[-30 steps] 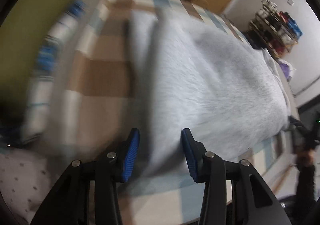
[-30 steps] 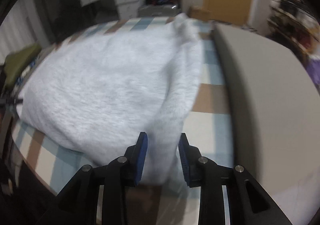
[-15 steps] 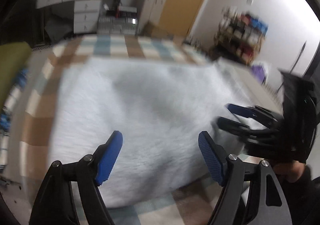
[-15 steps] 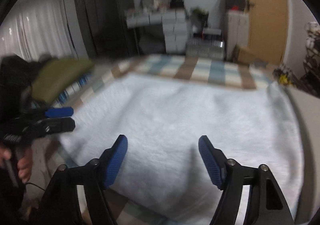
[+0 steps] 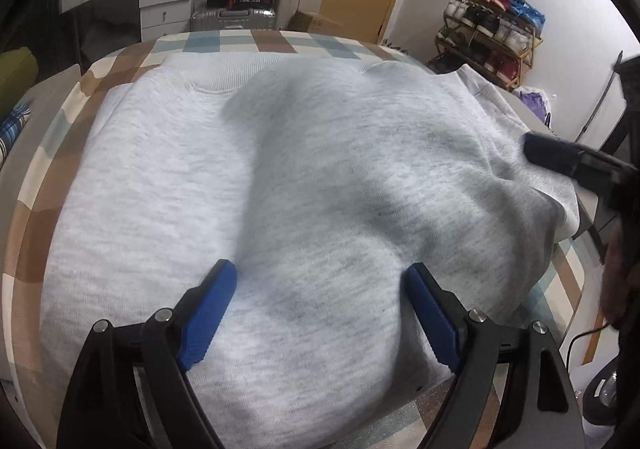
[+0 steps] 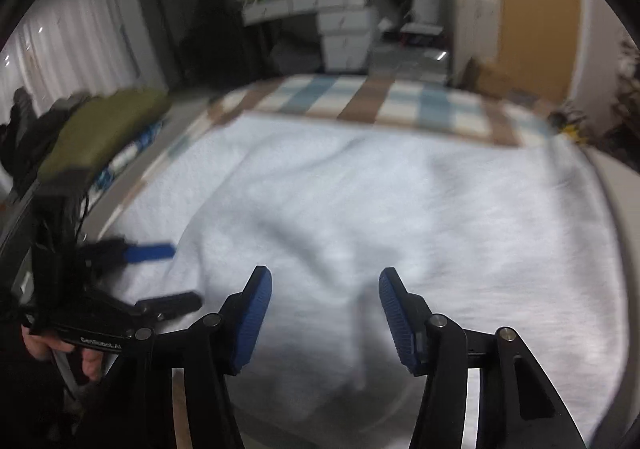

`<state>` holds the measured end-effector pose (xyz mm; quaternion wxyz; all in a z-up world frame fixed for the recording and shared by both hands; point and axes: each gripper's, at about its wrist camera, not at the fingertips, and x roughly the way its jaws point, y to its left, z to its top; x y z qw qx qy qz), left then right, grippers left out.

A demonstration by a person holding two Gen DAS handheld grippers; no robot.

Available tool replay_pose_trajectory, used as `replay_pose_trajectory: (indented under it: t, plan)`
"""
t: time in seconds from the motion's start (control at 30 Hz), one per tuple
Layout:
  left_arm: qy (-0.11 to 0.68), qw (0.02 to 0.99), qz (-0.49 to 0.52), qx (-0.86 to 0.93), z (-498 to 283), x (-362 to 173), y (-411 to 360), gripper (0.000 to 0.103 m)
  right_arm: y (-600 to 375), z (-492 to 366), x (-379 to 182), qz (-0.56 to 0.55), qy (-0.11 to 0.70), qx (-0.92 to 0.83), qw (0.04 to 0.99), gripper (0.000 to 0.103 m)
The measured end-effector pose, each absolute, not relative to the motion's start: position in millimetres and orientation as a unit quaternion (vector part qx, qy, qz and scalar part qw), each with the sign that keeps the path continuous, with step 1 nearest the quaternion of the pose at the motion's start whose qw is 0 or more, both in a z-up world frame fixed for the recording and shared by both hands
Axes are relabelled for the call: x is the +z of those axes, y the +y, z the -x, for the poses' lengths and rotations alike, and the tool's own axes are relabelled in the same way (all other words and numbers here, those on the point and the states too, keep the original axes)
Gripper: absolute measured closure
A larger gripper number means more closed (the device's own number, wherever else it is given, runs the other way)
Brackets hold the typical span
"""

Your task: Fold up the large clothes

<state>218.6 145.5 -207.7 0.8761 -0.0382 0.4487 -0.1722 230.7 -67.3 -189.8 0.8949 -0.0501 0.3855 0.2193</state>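
Note:
A light grey sweatshirt lies spread over a checked bed cover, its ribbed hem at the far side. My left gripper hovers over the near edge, its jaws opening, blue pads apart and pressing on nothing. In the right wrist view the sweatshirt fills the middle, and my right gripper hangs above it with jaws closing, only loose fabric below them. The left gripper shows at the left there, open. The right gripper's dark finger rests near the garment's right fold.
A green cushion sits at the bed's left side. White drawers, a silver suitcase and a shoe rack stand beyond the bed. A hand grips the left tool's handle.
Both grippers had fabric between narrow jaws a second ago; now both stand wide and free of it. Both views have swung round to face across the laid-down sweatshirt.

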Motion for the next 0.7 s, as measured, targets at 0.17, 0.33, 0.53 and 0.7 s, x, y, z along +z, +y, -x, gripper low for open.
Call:
replay_pose_trajectory:
  t: [0.17, 0.33, 0.53, 0.7]
  plan:
    - [0.446, 0.878, 0.04, -0.169, -211.8, -208.9, 141.2, 0.019, -124.0, -240.3, -235.3, 0.023, 0.476, 0.143, 0.868, 0.053]
    - [0.453, 0.875, 0.039, -0.164, -212.9, -207.5, 138.9, 0.019, -115.0, -225.8, -242.7, 0.083, 0.451, 0.14, 0.878, 0.055]
    - [0.497, 0.852, 0.05, -0.154, -225.6, -192.1, 139.5, 0.019, -120.0, -228.2, -203.6, 0.032, 0.381, 0.135, 0.914, 0.043]
    - [0.47, 0.854, 0.062, -0.213, -249.7, -138.0, 113.5, 0.019, -116.3, -254.7, -257.6, 0.018, 0.427, 0.13, 0.894, 0.041]
